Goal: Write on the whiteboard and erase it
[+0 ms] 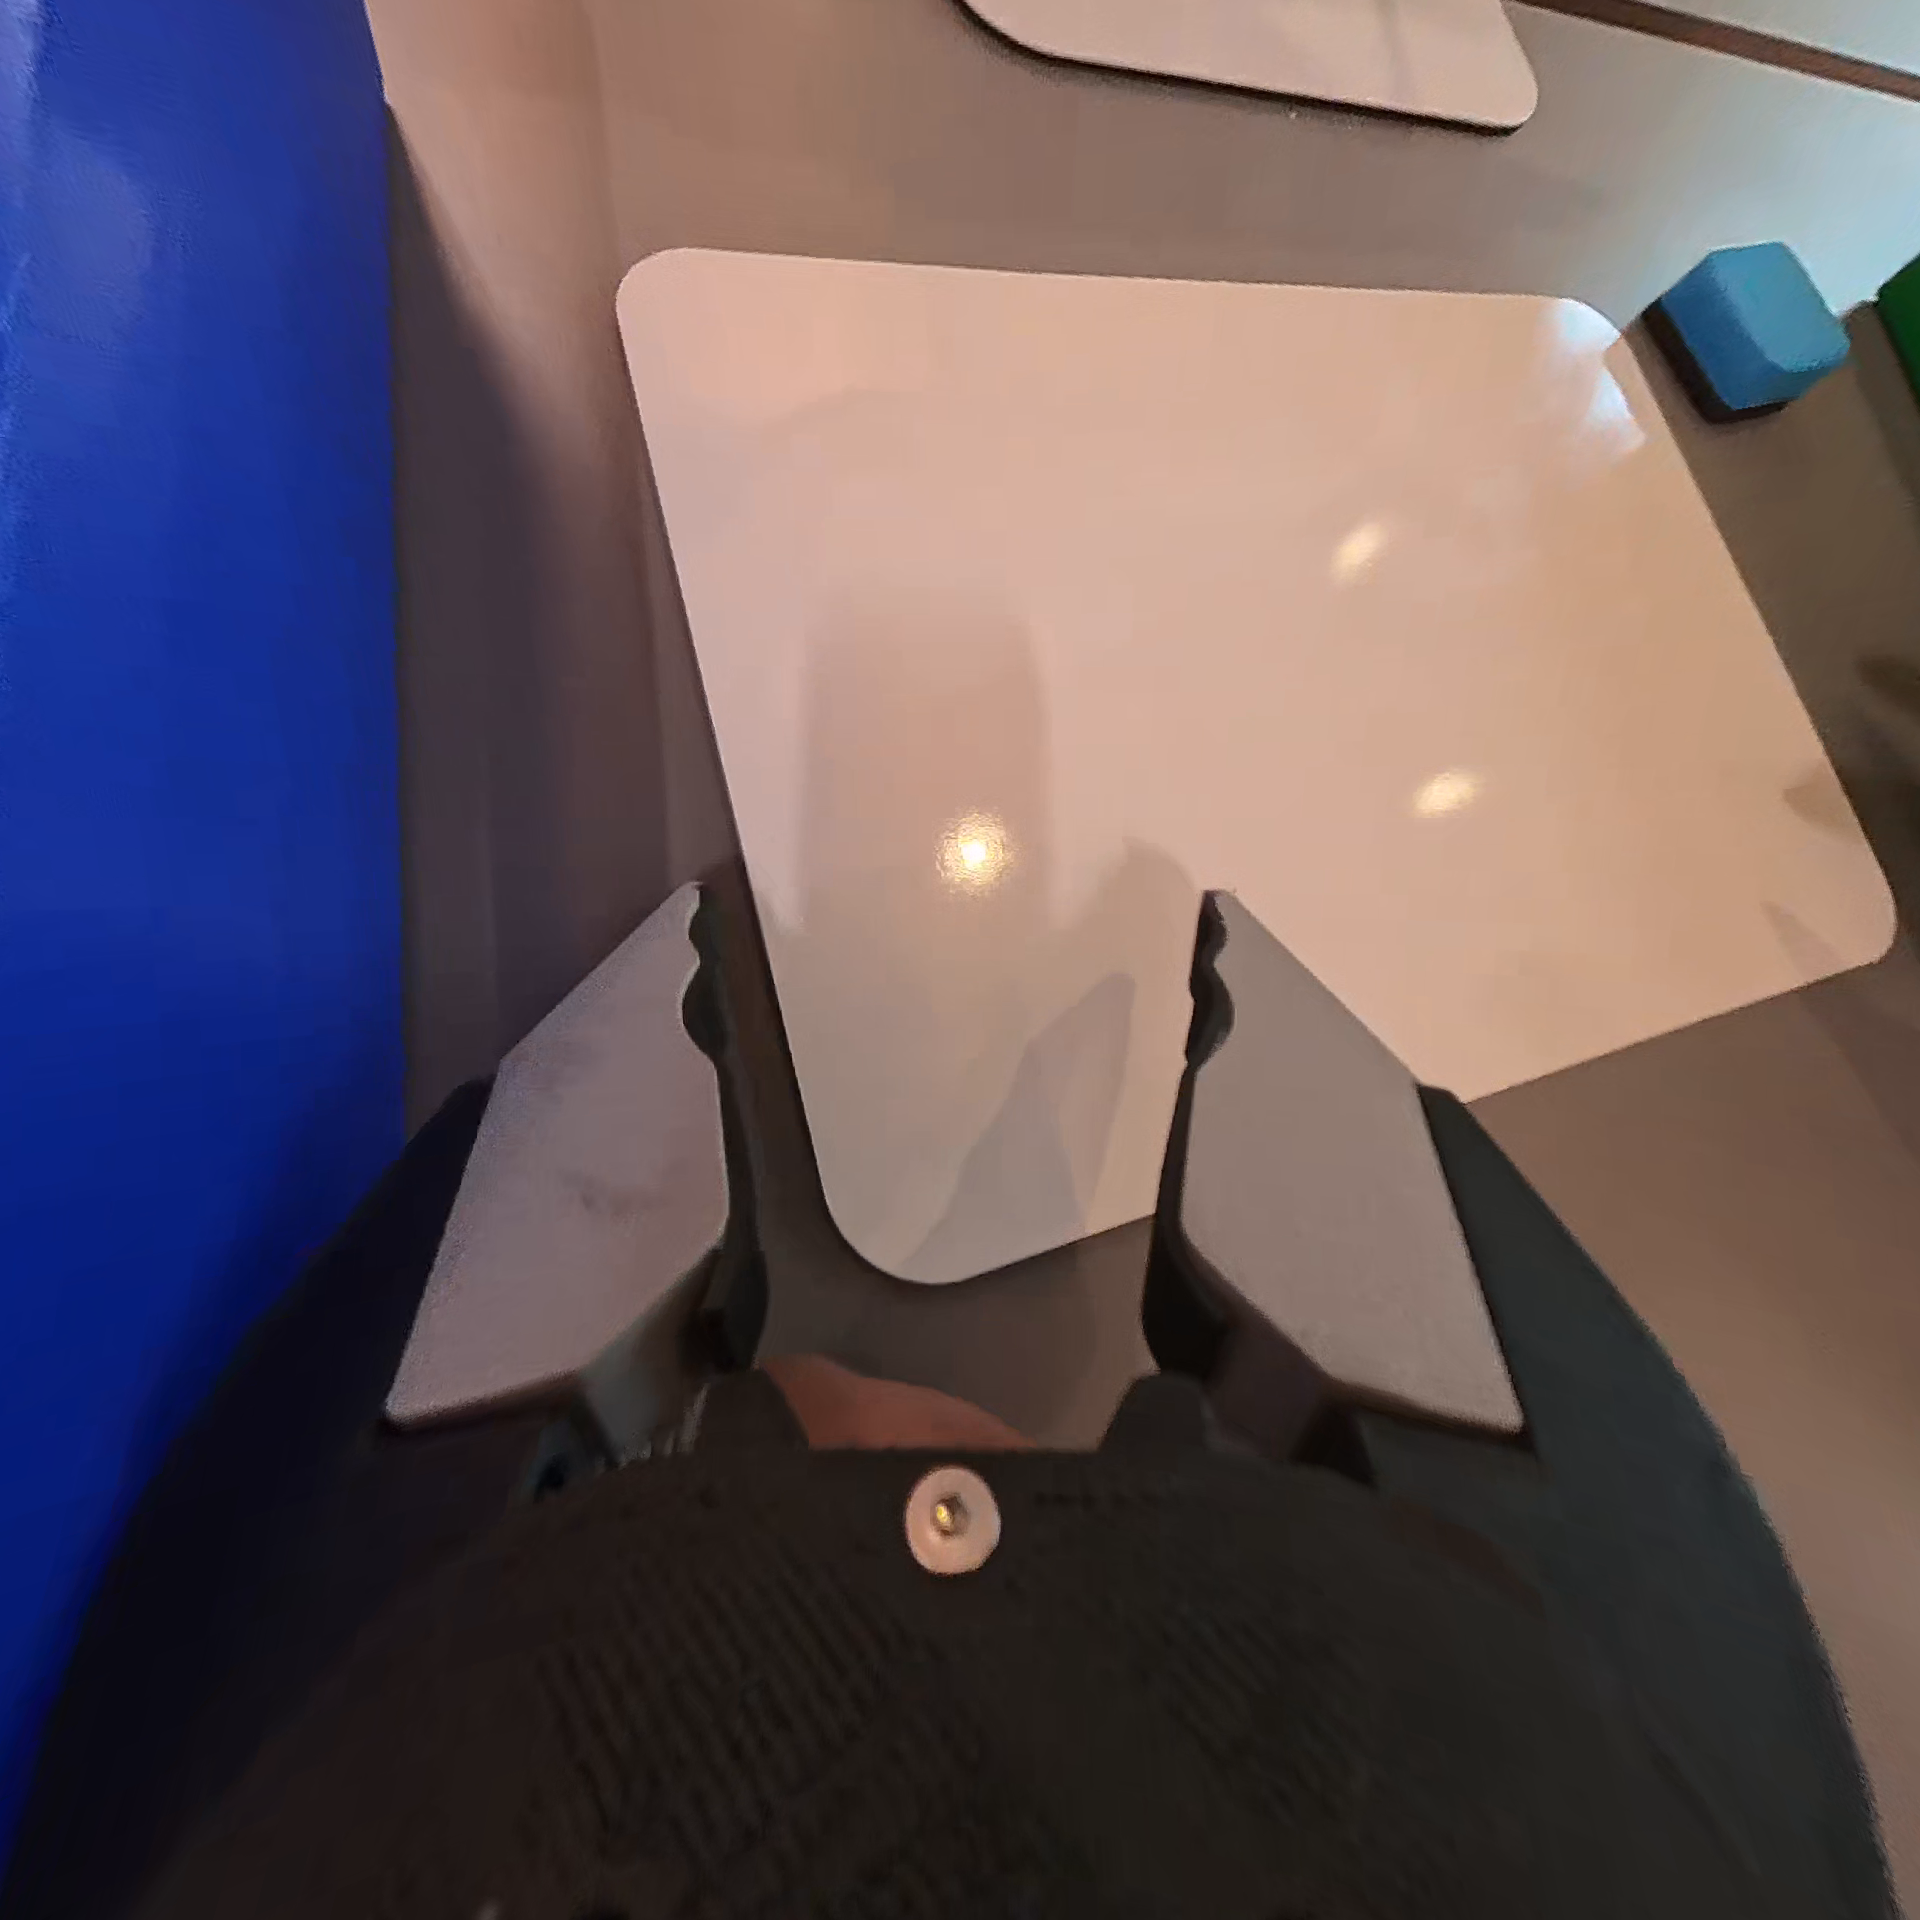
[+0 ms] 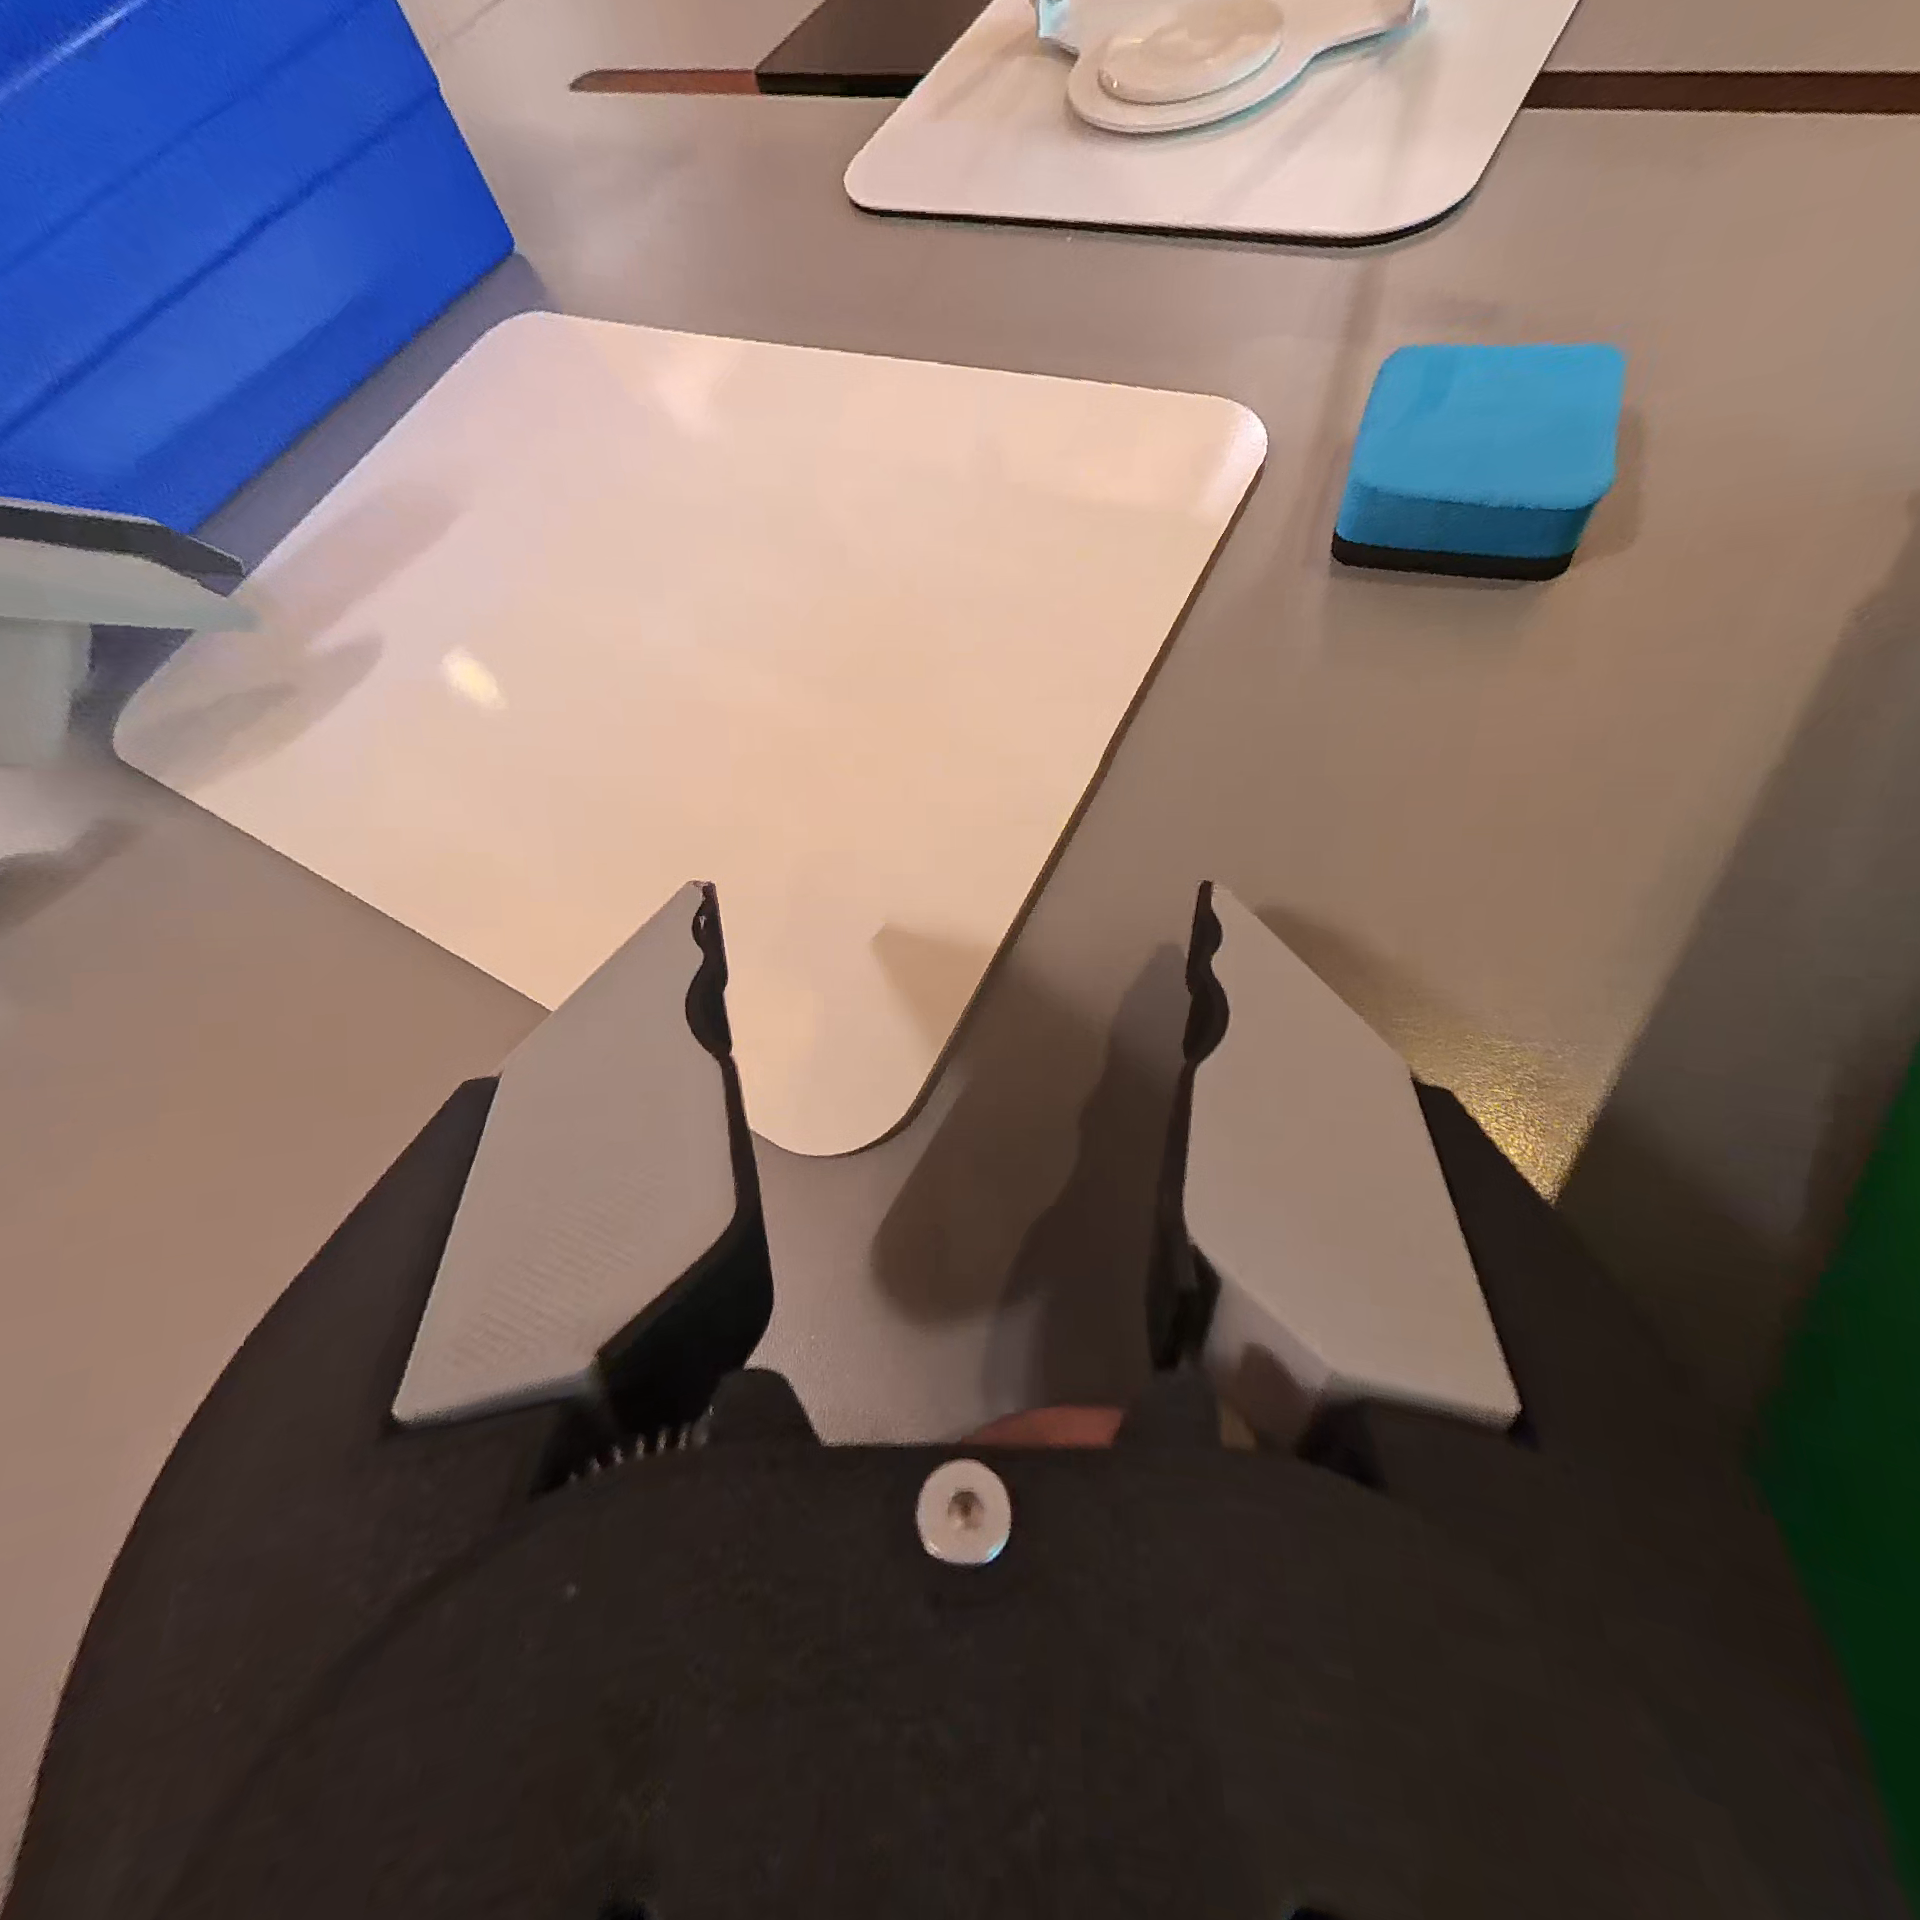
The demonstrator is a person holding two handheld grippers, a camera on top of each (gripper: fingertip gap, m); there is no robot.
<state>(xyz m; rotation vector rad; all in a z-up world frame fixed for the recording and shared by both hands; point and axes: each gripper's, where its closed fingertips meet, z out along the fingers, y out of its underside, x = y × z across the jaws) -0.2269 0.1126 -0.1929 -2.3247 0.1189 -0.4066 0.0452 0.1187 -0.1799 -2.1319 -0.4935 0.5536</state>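
A blank white whiteboard (image 1: 1195, 623) lies flat on the grey-brown table; it also shows in the right wrist view (image 2: 727, 644). No marks show on it. A blue eraser with a black base (image 2: 1486, 457) sits on the table just right of the board, and at the right edge of the left wrist view (image 1: 1756, 332). My left gripper (image 1: 956, 904) is open and empty above the board's near left corner. My right gripper (image 2: 956, 894) is open and empty above the board's near right corner. No marker is in view.
A second white board (image 2: 1195, 156) lies farther back with a clear rounded object (image 2: 1184, 62) on it; it also shows in the left wrist view (image 1: 1299, 52). A blue surface (image 1: 187, 727) stands on the left. The other gripper's grey part (image 2: 94, 582) shows at the left. A green thing (image 2: 1860, 1299) borders the right edge.
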